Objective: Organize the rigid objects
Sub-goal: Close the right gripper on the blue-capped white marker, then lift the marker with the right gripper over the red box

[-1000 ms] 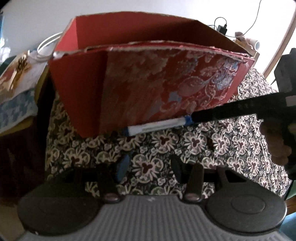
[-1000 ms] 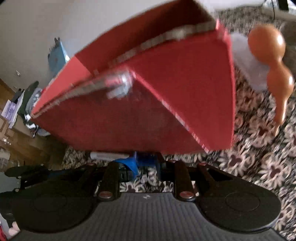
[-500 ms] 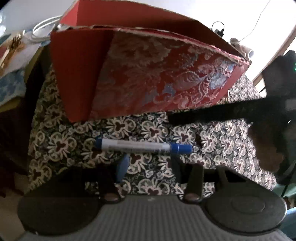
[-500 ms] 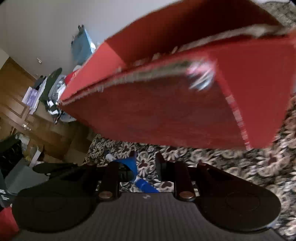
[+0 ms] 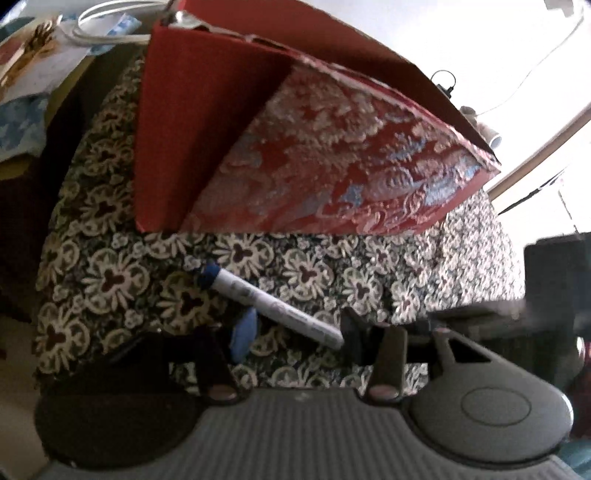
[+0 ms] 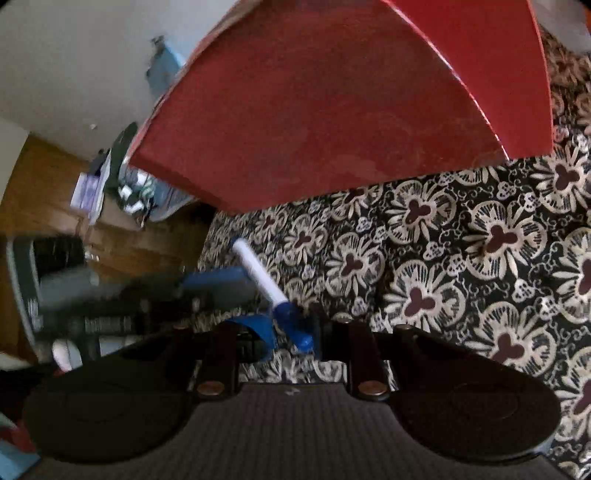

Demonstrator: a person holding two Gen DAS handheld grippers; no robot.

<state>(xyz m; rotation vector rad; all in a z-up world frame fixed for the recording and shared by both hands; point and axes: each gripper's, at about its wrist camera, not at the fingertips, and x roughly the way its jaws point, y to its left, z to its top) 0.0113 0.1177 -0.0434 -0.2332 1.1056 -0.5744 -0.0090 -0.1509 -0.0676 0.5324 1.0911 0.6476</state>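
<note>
A white marker (image 5: 266, 306) with blue ends hangs just above the flowered tablecloth (image 5: 110, 277), in front of a red box (image 5: 332, 166) with a patterned side. My right gripper (image 6: 291, 321) is shut on the marker's blue cap, and the white barrel (image 6: 258, 273) points away to the upper left. My left gripper (image 5: 295, 325) is open, and the marker runs diagonally across the gap between its jaws. The marker's cap end is hidden behind the right-hand finger (image 5: 351, 332). In the right wrist view the left gripper's blue-padded finger (image 6: 214, 280) is blurred beside the barrel. The red box (image 6: 351, 110) fills the top.
A white cable (image 5: 107, 22) and papers lie beyond the table's far left corner. The tablecloth drops off at the left edge (image 5: 48, 258). Wooden furniture and clutter (image 6: 92, 184) stand beyond the table. Bare tablecloth (image 6: 480, 240) spreads to the right of the right gripper.
The marker has come away from the box's lower front edge toward my left gripper and turned diagonal between its fingers. Both views have tilted down toward the cloth.
</note>
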